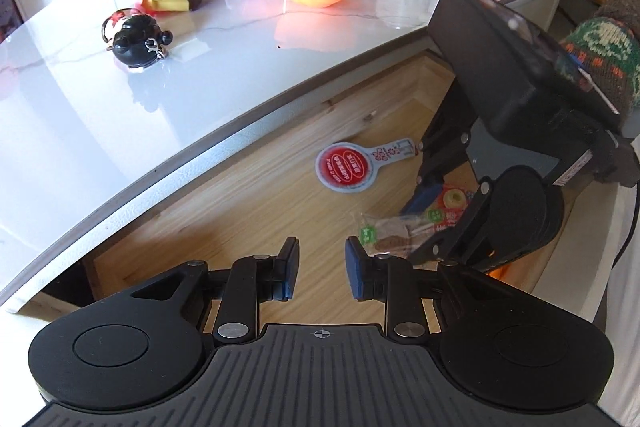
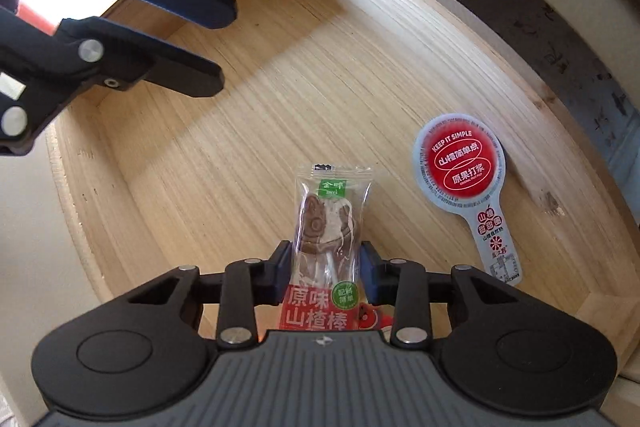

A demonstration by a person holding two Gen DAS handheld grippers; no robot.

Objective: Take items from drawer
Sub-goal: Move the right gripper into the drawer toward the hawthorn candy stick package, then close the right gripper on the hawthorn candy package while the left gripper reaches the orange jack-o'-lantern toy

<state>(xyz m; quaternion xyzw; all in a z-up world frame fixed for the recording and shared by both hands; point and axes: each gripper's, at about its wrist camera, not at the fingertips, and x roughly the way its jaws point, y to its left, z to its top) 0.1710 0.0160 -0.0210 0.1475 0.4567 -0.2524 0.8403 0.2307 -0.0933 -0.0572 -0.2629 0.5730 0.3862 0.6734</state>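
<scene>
Place: An open wooden drawer [image 2: 280,75] was seen under the edge of a grey counter [image 1: 120,107].

Task's thing: A long snack packet [image 2: 328,227] was seen lying flat on the drawer floor, near the front.

Which way from the right hand-held gripper: The packet was right between the blue pads of the right hand-held gripper [image 2: 326,273]. It was not off to one side.

Long axis: In the right wrist view, the packet's long side ran straight away from the gripper, along its fingers. The pads were set across the short side.

Which way it pointed: The green label end pointed away from the gripper. The red end with big white letters lay under the gripper body.

Right hand-held gripper state: The jaws were narrow, with a pad at each long edge of the packet. Whether the pads were pressing yet could not be told for sure. The packet had not been lifted.

Left hand-held gripper [image 1: 322,269] state: The jaws were partly open and nothing was held. It was held above the drawer, a little way from the packet.

Nearer hand: The right one was much nearer.

Other item: A round red lollipop packet [image 2: 460,163] was lying apart, toward the back wall, with its stick end pointing to the front.

Next move, as judged: A firm squeeze and a straight lift were likely needed.
</scene>
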